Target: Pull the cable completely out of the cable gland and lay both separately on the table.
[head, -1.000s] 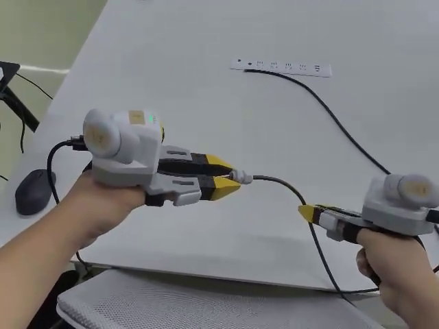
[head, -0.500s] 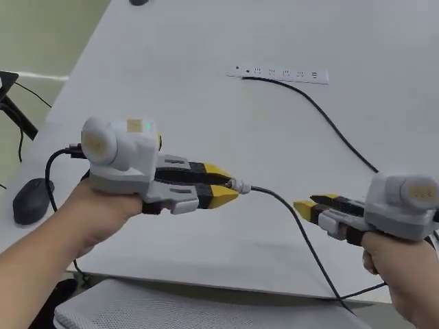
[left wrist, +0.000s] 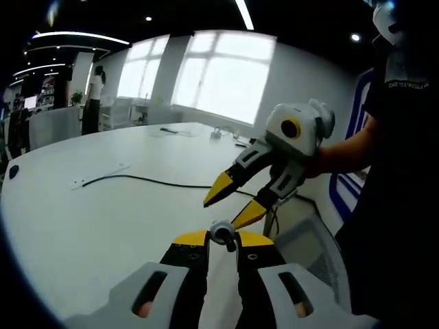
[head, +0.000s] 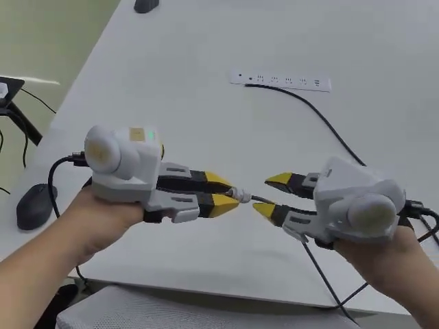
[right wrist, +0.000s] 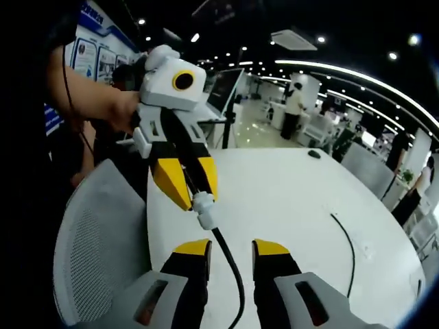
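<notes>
Black cable (right wrist: 230, 264), grey gland (right wrist: 204, 208), wall posters (right wrist: 88, 31) illegible

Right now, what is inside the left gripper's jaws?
The left gripper is shut on the cable gland: its pale tip pokes out, the rest is covered. The cable leaves it between the jaws of the open right gripper.

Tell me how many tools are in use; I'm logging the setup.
2. The left tool is shut on the cable gland; the right tool, facing it, is open with the cable between its jaws.
</notes>
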The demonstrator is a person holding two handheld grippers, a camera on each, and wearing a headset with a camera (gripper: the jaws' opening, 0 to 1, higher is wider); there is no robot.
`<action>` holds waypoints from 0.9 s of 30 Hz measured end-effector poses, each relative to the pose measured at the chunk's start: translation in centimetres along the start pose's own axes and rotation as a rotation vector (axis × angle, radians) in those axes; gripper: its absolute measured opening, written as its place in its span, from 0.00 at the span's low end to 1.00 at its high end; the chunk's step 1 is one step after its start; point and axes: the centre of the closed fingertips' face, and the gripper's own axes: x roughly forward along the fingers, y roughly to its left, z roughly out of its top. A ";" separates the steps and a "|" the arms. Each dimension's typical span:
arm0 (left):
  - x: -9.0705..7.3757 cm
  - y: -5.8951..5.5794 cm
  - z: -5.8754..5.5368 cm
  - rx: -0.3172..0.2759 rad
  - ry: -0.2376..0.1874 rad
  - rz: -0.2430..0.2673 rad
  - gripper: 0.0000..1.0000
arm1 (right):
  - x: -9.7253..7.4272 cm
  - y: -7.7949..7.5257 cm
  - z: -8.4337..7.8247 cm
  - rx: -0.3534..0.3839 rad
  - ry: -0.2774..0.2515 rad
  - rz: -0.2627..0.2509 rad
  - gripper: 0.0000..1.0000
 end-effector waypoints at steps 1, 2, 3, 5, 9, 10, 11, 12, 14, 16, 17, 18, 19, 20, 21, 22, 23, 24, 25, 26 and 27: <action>0.0 0.0 0.0 0.005 0.002 0.001 0.15 | 0.2 0.1 -0.1 -0.017 0.015 0.006 0.16; 0.0 0.1 -0.1 0.006 0.002 0.001 0.15 | 0.4 0.2 -0.2 -0.047 0.027 0.011 0.14; 0.0 0.1 -0.1 0.004 0.001 0.000 0.15 | 0.5 0.3 0.0 -0.063 0.023 0.013 0.12; 0.0 0.1 -0.1 0.005 -0.001 0.001 0.15 | 0.8 0.4 0.1 -0.052 0.015 0.017 0.12; 0.0 0.1 -0.2 0.004 -0.001 0.002 0.15 | 0.9 0.6 0.0 -0.061 0.020 0.023 0.07; 0.0 0.1 -0.2 0.003 -0.001 0.002 0.15 | 0.9 0.7 0.1 -0.061 0.018 0.027 0.06; 0.0 0.1 -0.2 0.003 -0.001 0.002 0.15 | 1.0 0.7 0.0 -0.061 0.019 0.027 0.04; 0.0 0.1 -0.2 0.002 -0.002 0.004 0.15 | 1.0 0.7 0.0 -0.060 0.017 0.027 0.02; -0.1 0.1 -0.1 -0.002 -0.004 0.005 0.15 | 0.9 0.9 0.0 -0.053 0.011 0.028 0.02; 0.0 0.0 -0.2 0.002 -0.002 0.007 0.15 | 1.0 1.0 0.0 -0.067 0.010 0.023 0.01; 0.0 0.0 -0.2 0.002 -0.001 0.007 0.15 | 1.0 1.0 -0.1 -0.066 0.012 0.026 0.01; 0.0 0.0 -0.2 0.002 -0.001 0.007 0.15 | 1.0 1.0 -0.1 -0.064 0.013 0.025 0.00; 0.1 -0.1 -0.2 0.003 -0.002 0.009 0.15 | 1.0 1.1 -0.2 -0.064 0.013 0.024 0.00; 0.1 -0.1 -0.3 0.002 -0.002 0.010 0.15 | 1.0 1.1 -0.2 -0.066 0.013 0.024 0.00; 0.1 -0.1 -0.3 0.002 -0.002 0.011 0.15 | 1.0 1.1 -0.4 -0.067 0.021 0.020 0.00; 0.1 -0.1 -0.3 0.003 -0.004 0.014 0.15 | 1.1 1.0 -0.5 -0.068 0.024 0.015 0.00; 0.1 -0.1 -0.3 0.002 -0.005 0.015 0.15 | 1.1 0.9 -0.7 -0.065 0.027 0.014 0.00; 0.1 -0.2 -0.2 0.001 -0.005 0.016 0.15 | 1.0 0.8 -1.0 -0.055 0.033 0.013 0.00; 0.1 -0.2 -0.2 0.000 -0.006 0.017 0.15 | 1.0 0.7 -1.2 -0.049 0.037 0.011 0.00; 0.1 -0.2 -0.2 0.000 -0.008 0.020 0.15 | 1.0 0.6 -1.6 -0.042 0.045 0.008 0.00; 0.1 -0.2 -0.2 -0.001 -0.008 0.021 0.15 | 1.0 0.6 -1.9 -0.034 0.051 0.009 0.00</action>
